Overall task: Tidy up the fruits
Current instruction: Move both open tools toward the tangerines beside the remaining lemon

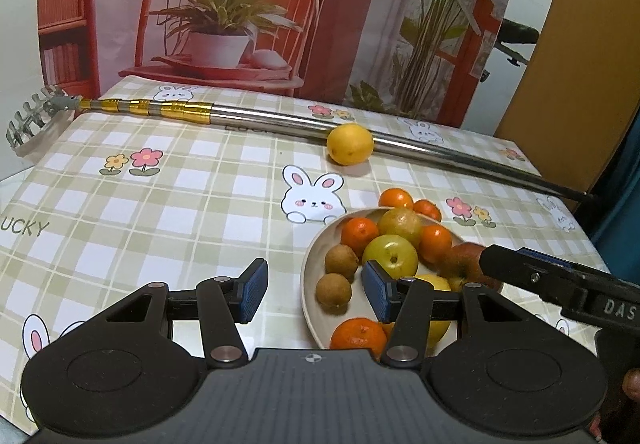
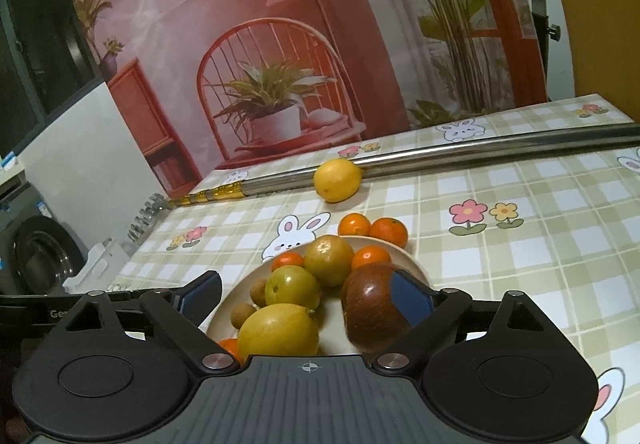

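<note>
A beige plate (image 1: 309, 268) (image 2: 332, 324) holds several fruits: tangerines, small brown fruits, two yellow-green fruits (image 2: 292, 286), a lemon (image 2: 280, 330) and a red apple (image 2: 372, 308) (image 1: 460, 258). My right gripper (image 2: 306, 298) stands wide open over the plate. The apple lies against its right pad, and its left pad is well apart. My left gripper (image 1: 316, 294) hangs open over the plate's left rim, holding nothing. Another lemon (image 1: 350, 144) (image 2: 338, 180) rests on the tablecloth against a metal pole. Two tangerines (image 2: 372, 230) sit on the cloth just behind the plate.
A long telescopic metal pole (image 1: 248, 115) (image 2: 480, 156) with a rake head (image 1: 32, 120) lies across the back of the table. A printed backdrop stands behind it. One finger of the right gripper (image 1: 520, 268) reaches in over the plate's right side.
</note>
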